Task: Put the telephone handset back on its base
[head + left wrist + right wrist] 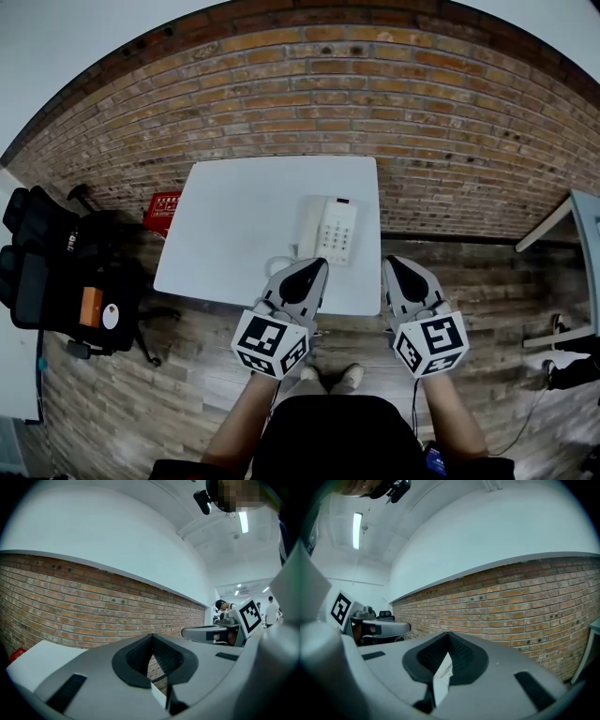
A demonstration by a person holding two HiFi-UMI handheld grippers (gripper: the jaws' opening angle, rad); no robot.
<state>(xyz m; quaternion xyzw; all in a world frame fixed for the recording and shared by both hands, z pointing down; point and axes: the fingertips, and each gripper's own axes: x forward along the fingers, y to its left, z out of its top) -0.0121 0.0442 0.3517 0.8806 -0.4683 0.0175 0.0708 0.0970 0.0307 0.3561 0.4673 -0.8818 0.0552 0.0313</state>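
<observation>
The left gripper has its fingers pressed together, nothing between them. The right gripper is closed too, and empty. In the head view the left gripper has its tip over the near edge of the bench, just short of the base. The right gripper has its tip just off the bench's near right corner, above the floor. The two are side by side, apart, both aimed at the wall.

The handset lies along the left side of the base and appears seated on it. Its cord loops on the bench beside the left gripper, close to the near edge. The phone sits in the right near part of the bench, not far from the right edge. The left and far parts of the top are bare.

The bench's far edge stands close to the brick wall. To its left are a red box on the floor and a black chair. To the right there is open wooden floor as far as a second bench.
</observation>
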